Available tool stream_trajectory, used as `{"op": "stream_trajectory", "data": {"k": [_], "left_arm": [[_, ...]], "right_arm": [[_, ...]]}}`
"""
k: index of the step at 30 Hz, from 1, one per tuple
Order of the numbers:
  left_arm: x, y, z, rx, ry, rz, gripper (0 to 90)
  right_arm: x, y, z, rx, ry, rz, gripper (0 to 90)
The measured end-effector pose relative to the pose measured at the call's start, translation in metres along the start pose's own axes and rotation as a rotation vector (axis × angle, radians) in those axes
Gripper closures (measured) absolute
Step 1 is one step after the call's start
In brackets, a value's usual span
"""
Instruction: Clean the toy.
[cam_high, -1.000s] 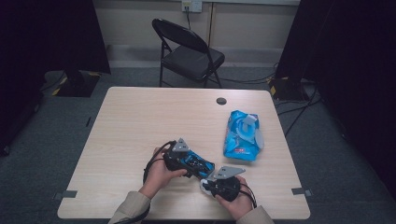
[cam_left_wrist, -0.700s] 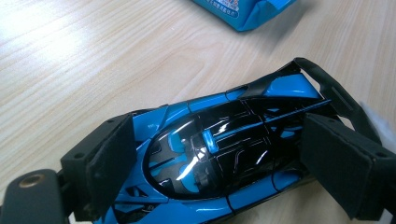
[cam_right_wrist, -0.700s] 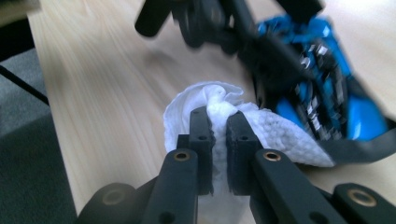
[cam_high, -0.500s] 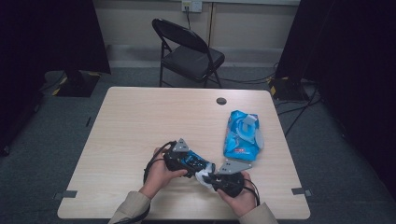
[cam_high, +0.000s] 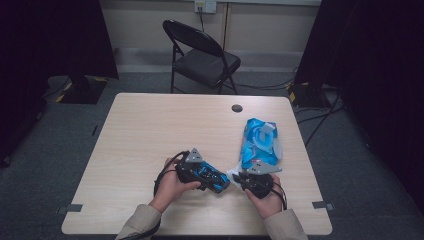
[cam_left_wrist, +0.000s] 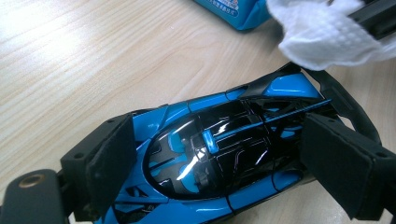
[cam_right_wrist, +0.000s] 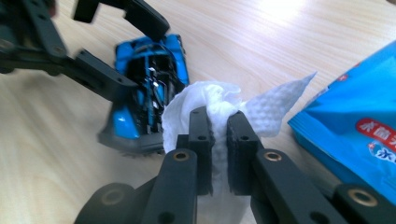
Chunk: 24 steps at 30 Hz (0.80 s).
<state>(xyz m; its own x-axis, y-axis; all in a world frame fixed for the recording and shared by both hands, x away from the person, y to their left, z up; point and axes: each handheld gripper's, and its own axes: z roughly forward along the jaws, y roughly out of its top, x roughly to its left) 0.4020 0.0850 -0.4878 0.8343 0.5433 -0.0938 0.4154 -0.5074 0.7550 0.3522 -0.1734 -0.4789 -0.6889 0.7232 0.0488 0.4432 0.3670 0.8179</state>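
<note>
A blue and black toy car (cam_left_wrist: 219, 158) lies low over the wooden table, and my left gripper (cam_high: 212, 176) is shut on it, one pad against each flank. My right gripper (cam_right_wrist: 218, 122) is shut on a crumpled white wet wipe (cam_right_wrist: 212, 105), which bulges out past the jaw tips. In the high view the wipe (cam_high: 233, 175) sits just right of the car's (cam_high: 210, 177) end, close to it; whether they touch I cannot tell. In the left gripper view the wipe (cam_left_wrist: 322, 32) hangs above the car's tail. The right gripper (cam_high: 245, 178) is held by a hand near the table's front edge.
A blue pack of wet wipes (cam_high: 260, 142) lies on the table (cam_high: 150, 130) just behind the right gripper. A small dark round hole (cam_high: 237, 108) marks the table's far edge. A black folding chair (cam_high: 200, 55) stands beyond the table, with cables on the floor at right.
The right gripper with the wipe has shifted a little to the right and up, away from the car's end. The left gripper and the car have stayed put.
</note>
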Motion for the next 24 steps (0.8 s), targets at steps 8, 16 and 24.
{"op": "stream_trajectory", "data": {"k": [8, 16, 24], "left_arm": [[0.0, 0.0, 0.0, 0.002, -0.002, -0.004, 10.8], [0.0, 0.0, 0.0, -0.001, -0.001, -0.002, 10.8], [0.0, 0.0, 0.0, -0.001, -0.003, -0.003, 10.8]], "right_arm": [[-0.003, -0.004, 0.011, 0.012, -0.015, 0.009, 83.1], [-0.004, -0.009, 0.019, 0.058, -0.021, 0.007, 83.4], [0.0, -0.013, 0.021, 0.084, -0.019, -0.013, 83.6]]}}
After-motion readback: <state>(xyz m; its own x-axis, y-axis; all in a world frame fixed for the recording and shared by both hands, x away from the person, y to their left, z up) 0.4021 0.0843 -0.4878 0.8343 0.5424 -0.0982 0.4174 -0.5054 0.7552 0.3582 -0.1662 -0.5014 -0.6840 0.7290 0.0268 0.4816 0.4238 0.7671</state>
